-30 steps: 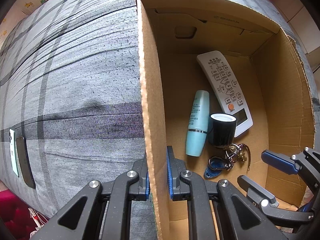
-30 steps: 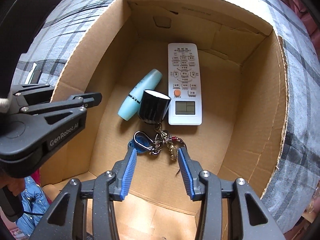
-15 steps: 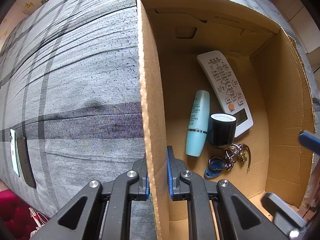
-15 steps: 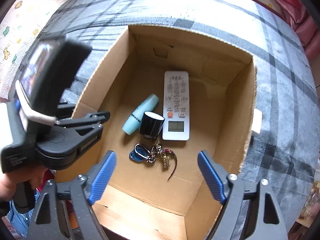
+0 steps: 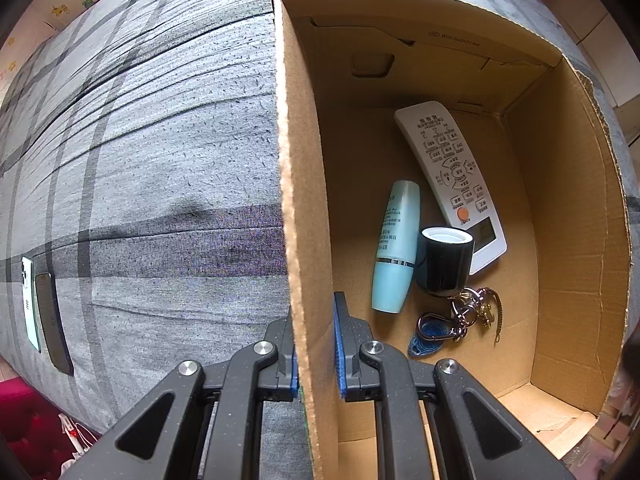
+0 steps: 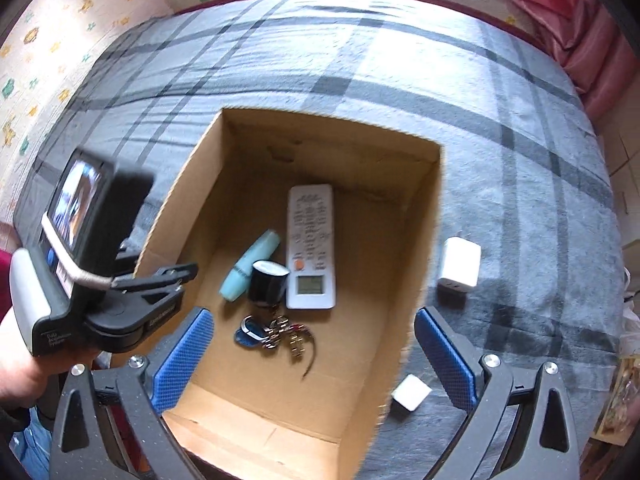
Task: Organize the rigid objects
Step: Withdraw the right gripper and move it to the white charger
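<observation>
Your left gripper (image 5: 316, 356) is clamped on the left wall of the cardboard box (image 5: 298, 200), one pad outside and one inside, pointing straight down. Your right gripper (image 6: 314, 364) hangs above the near end of the box; its jaws have just been opening and now stand wide, with nothing between them.

Inside the box, the white remote (image 6: 311, 246) lies along the floor toward the far wall, the pale blue tube (image 6: 250, 266) lies at its left, the black cap (image 6: 267, 282) stands touching both, and the key bunch (image 6: 276, 332) lies nearest you. Outside, on the grey plaid cover (image 6: 400, 68), a white charger (image 6: 460, 268) sits just beside the right wall and a small white cube (image 6: 411, 394) sits near the near-right corner. Two phones (image 5: 44, 312) lie well apart on the far left.

The main risk is the box itself. The cover looks soft, so if you lean or twist on that one wall, the box may tip or skid and roll the upright cap onto the keys.

If you go for the charger or the cube next, those wide jaws pass close to the right wall; catching its edge would drag the box against your left hold and could crease the cardboard. Both white pieces look smooth and hard-edged, so an off-centre pinch may squirt them away across the fabric.
</observation>
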